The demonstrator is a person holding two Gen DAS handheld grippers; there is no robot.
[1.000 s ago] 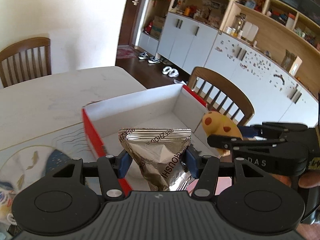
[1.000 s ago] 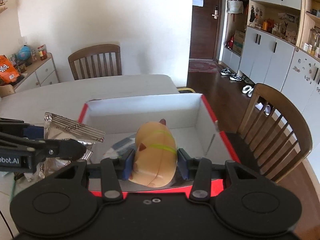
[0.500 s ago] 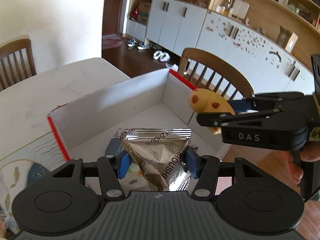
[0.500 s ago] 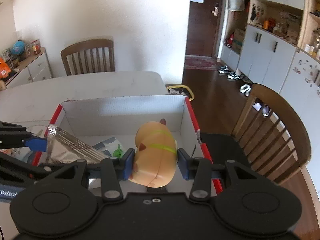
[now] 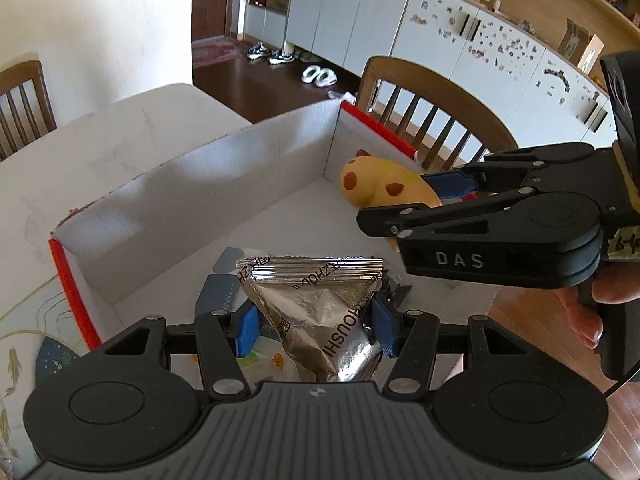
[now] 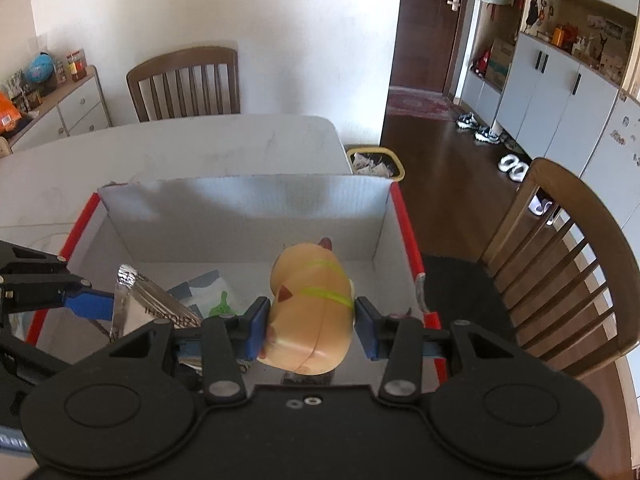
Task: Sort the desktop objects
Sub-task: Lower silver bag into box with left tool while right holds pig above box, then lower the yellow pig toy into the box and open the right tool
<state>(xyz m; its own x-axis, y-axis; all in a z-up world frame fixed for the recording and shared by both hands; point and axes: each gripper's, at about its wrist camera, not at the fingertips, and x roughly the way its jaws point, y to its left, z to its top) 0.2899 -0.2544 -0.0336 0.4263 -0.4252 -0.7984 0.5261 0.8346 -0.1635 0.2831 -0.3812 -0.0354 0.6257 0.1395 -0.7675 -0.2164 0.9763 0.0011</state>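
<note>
My left gripper (image 5: 314,330) is shut on a crinkled silver foil snack packet (image 5: 316,312) and holds it over the open white cardboard box with red edges (image 5: 248,176). The right gripper (image 6: 312,330) is shut on a yellow toy animal with brown spots and a green band (image 6: 310,312), also above the box (image 6: 248,216), near its right wall. In the left wrist view the toy (image 5: 380,188) and the right gripper (image 5: 452,216) show at the right. The right wrist view has the foil packet (image 6: 140,300) at its left.
The box stands on a white marble table (image 6: 200,148) and holds paper packets (image 5: 224,292) and a small green item (image 6: 222,308). A wooden chair (image 6: 560,264) stands at the table's right and another (image 6: 184,80) at the far end. A bin (image 6: 374,162) sits on the floor.
Both grippers have moved forward and down over the box with their loads. The box interior now fills more of both views, and the toy sits lower inside the box walls.
</note>
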